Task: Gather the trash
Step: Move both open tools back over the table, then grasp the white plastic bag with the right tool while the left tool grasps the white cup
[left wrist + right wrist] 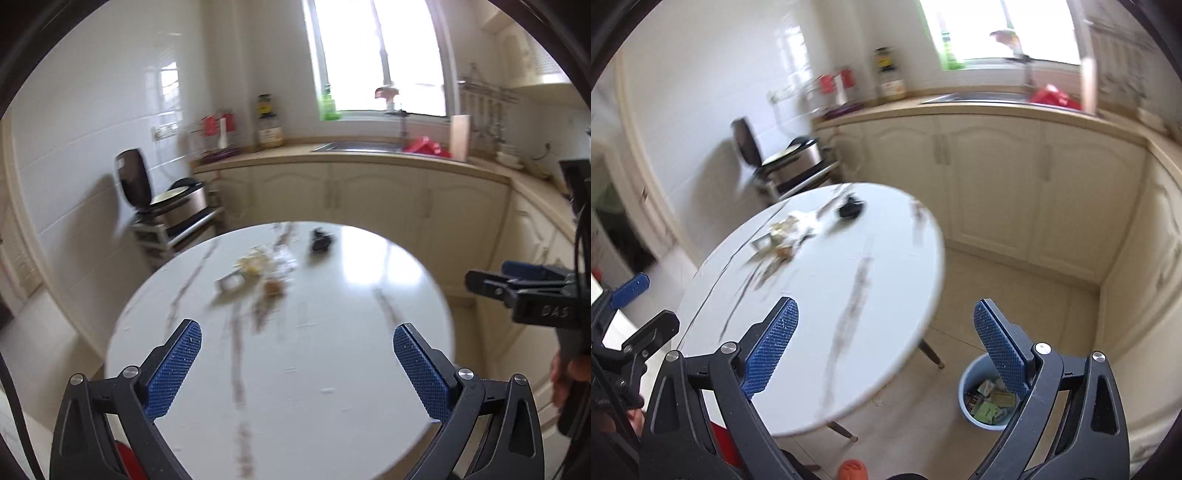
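Note:
A heap of trash (262, 271) of crumpled wrappers and scraps lies on the far left part of the round white marble table (332, 332); it also shows in the right wrist view (786, 232). A small black object (320, 242) lies beyond it, also in the right wrist view (851, 210). My left gripper (297, 363) is open and empty above the table's near half. My right gripper (886, 347) is open and empty, over the table's right edge. A blue bin (988, 400) with trash stands on the floor below it.
Cream cabinets (369, 195) with a sink (362, 147) line the back and right walls. A metal rack with a cooker (177, 206) stands left of the table. The right gripper shows at the left view's right edge (524, 291). A red object (724, 443) is under the table.

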The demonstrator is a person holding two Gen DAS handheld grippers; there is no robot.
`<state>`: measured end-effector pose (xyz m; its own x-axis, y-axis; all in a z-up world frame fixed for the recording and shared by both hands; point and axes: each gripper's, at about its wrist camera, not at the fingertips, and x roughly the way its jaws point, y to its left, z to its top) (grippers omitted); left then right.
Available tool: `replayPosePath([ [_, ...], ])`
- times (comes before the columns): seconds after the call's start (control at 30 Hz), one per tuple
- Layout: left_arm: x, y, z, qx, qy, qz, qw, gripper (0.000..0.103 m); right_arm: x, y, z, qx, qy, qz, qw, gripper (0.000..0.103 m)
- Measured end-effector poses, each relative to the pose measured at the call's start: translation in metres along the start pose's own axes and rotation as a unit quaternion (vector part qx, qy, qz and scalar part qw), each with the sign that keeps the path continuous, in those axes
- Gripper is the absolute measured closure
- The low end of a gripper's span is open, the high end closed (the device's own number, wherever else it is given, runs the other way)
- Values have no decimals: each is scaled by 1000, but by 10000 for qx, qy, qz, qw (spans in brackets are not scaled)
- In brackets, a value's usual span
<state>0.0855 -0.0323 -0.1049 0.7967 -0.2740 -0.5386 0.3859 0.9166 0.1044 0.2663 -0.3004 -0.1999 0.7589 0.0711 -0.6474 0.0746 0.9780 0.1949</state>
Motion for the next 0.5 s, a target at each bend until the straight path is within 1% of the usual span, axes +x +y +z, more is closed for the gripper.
replayPosePath([
  [0.1,11,35,-7,-164,168,288,9993,1,30,35,13,-281,227,100,9993,7],
  [0.17,21,48,-6,-224,313,421,9984,1,54,57,24,-441,388,209,9981,7],
  [0.23,34,61,2,-300,468,440,9975,1,77,75,33,-610,512,124,9968,7],
  [0.3,47,70,5,-410,619,572,9956,1,107,91,44,-722,690,138,9949,7],
  [0.4,69,87,10,-528,797,558,9939,1,148,105,56,-739,900,75,9932,8],
  [0.5,94,96,19,-675,998,374,9920,1,188,114,67,-819,1109,-18,9904,10],
])
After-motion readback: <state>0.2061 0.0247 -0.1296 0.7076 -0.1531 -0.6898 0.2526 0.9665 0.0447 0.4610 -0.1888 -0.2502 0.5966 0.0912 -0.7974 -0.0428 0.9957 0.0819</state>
